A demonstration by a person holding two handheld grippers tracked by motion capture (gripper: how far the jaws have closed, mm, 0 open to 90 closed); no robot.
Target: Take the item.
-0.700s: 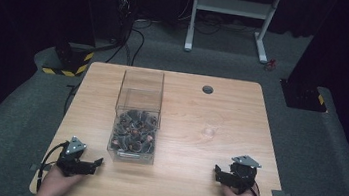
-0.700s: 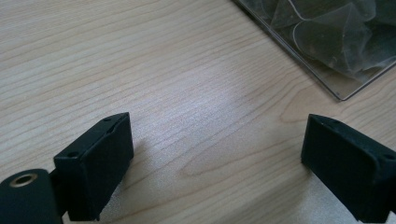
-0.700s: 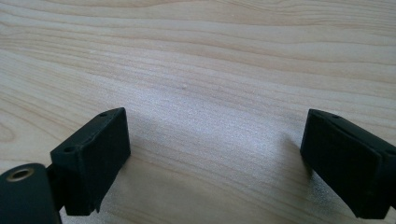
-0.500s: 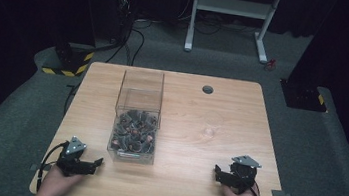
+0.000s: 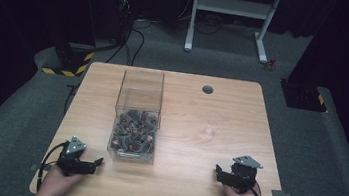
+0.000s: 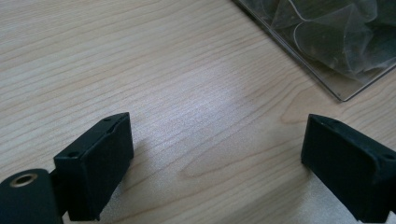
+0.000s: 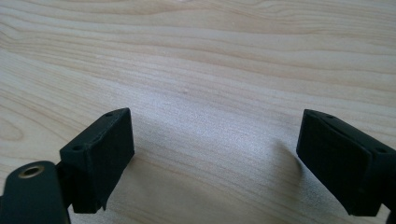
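L gripper (image 5: 96,161), lower left of high view: jaws spread, nothing between. R gripper (image 5: 217,171), lower right: same, gaping, empty. Both rest on table (image 5: 211,107), prob. a ready pose. Bin (image 5: 135,123), centre-left w/ dark pieces, sits just beside L gripper for short reach.

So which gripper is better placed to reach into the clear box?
Left, probably. The left gripper sits open beside the clear box; the right gripper, also open, rests farther away.
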